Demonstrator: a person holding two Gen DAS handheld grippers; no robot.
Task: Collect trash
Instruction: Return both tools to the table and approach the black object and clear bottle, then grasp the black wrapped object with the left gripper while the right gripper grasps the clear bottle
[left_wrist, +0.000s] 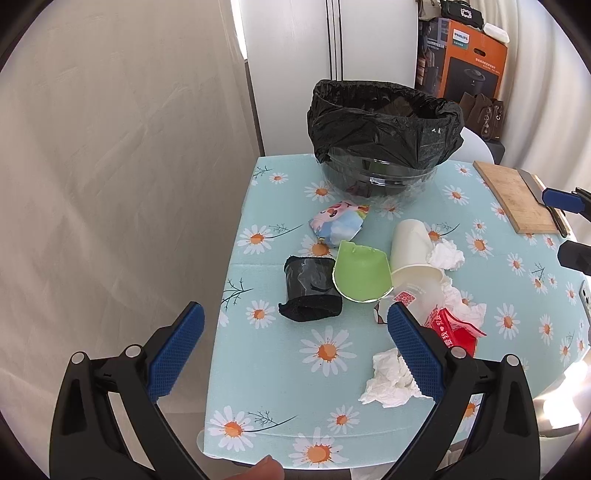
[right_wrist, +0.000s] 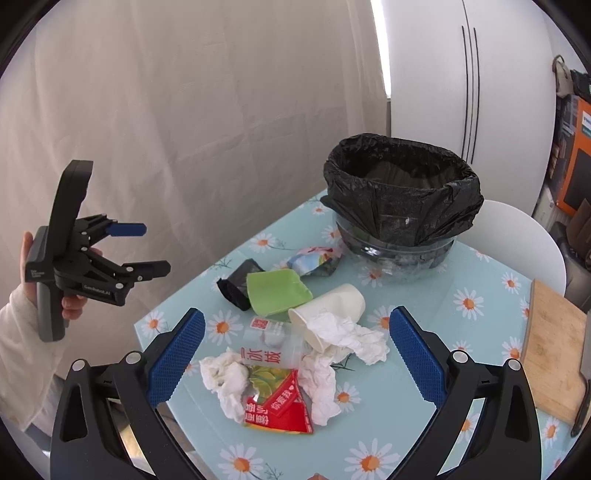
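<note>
A bin lined with a black bag (left_wrist: 384, 122) (right_wrist: 402, 184) stands at the table's far side. In front of it lies trash: a colourful wrapper (left_wrist: 338, 221) (right_wrist: 314, 260), a black roll (left_wrist: 310, 288) (right_wrist: 238, 282), a green cup piece (left_wrist: 364, 271) (right_wrist: 277, 291), a white paper cup (left_wrist: 412, 247) (right_wrist: 332, 306), a clear plastic cup (right_wrist: 269, 347), a red packet (left_wrist: 456, 328) (right_wrist: 280, 406) and crumpled tissues (left_wrist: 391, 380) (right_wrist: 229, 376). My left gripper (left_wrist: 295, 354) (right_wrist: 153, 251) is open and empty above the table's near left. My right gripper (right_wrist: 297, 358) is open and empty over the trash pile.
A wooden cutting board (left_wrist: 517, 195) (right_wrist: 554, 347) with a knife (left_wrist: 543, 195) lies at the table's right. The floral tablecloth (left_wrist: 280, 369) covers the table. A white chair (right_wrist: 517, 236) and an orange box (left_wrist: 469, 62) stand behind the bin. A curtain hangs at left.
</note>
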